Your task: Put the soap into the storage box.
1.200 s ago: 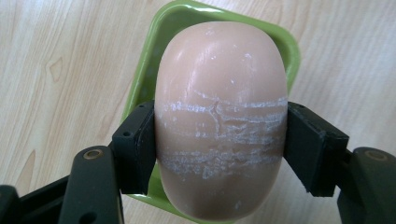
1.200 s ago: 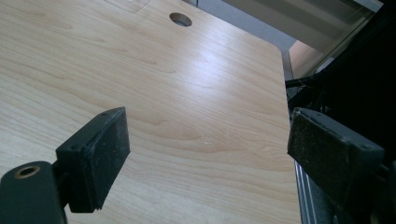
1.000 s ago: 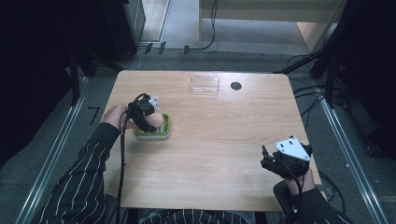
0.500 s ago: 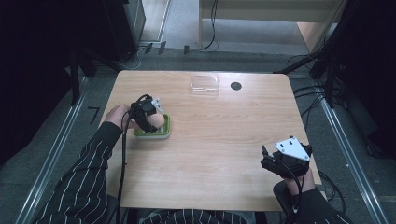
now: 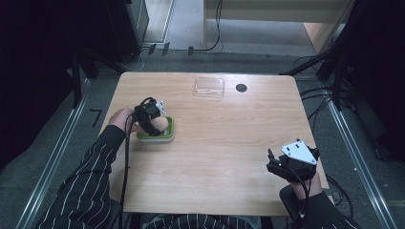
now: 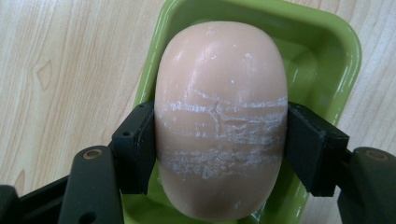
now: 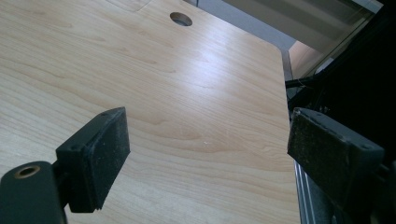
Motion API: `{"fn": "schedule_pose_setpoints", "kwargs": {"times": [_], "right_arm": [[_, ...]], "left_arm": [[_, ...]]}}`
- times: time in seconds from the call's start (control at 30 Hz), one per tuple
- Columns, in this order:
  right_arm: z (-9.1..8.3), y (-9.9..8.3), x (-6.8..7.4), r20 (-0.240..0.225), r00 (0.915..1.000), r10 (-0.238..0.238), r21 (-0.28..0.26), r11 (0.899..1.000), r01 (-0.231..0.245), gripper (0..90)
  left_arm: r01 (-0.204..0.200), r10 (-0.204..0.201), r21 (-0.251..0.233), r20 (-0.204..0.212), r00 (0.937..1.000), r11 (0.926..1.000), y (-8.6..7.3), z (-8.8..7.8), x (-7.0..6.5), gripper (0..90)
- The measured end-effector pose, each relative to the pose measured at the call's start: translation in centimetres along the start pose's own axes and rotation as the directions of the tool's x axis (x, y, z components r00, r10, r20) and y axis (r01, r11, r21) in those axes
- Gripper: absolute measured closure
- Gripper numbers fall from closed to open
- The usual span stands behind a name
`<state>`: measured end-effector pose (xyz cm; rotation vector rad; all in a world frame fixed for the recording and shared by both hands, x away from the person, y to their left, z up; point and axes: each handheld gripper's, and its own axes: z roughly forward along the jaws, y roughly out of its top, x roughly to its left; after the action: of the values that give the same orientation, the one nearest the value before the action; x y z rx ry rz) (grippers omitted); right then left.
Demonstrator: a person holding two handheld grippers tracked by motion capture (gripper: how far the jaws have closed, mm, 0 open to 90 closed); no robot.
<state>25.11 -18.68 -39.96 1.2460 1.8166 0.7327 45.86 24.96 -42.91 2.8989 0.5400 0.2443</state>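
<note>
Nothing has shifted noticeably: left tool (image 6: 219, 140) stays clenched on the pink soap (image 6: 220, 116) over the green dish (image 5: 165, 138), left on the counter (image 5: 229, 157). Right tool (image 7: 205, 149) hangs released near the counter's near-right corner.

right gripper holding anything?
No. In its own view the right gripper has its jaws wide apart with only bare table between them.
</note>
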Motion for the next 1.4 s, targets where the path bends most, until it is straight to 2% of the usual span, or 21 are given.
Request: {"fn": "schedule_pose_setpoints", "kwargs": {"times": [1.0,1.1,1.4], "right_arm": [[0.03,-0.01,-0.05,0.002,1.0,-0.001,-0.001,1.0,0.001,13.8],[0.06,-0.02,-0.07,0.003,1.0,0.0,-0.001,1.0,0.0,13.8],[0.15,-0.11,-0.24,0.004,1.0,0.005,0.003,1.0,-0.005,13.8]], "left_arm": [[0.041,-0.04,-0.021,0.018,0.999,0.9989,-0.47,0.35,0.42,32.3],[0.039,-0.039,-0.025,0.0,0.9992,0.9989,-0.46,0.3,0.37,30.6],[0.032,-0.033,-0.039,-0.011,0.9994,0.9987,-0.54,0.2,0.45,28.6]]}}
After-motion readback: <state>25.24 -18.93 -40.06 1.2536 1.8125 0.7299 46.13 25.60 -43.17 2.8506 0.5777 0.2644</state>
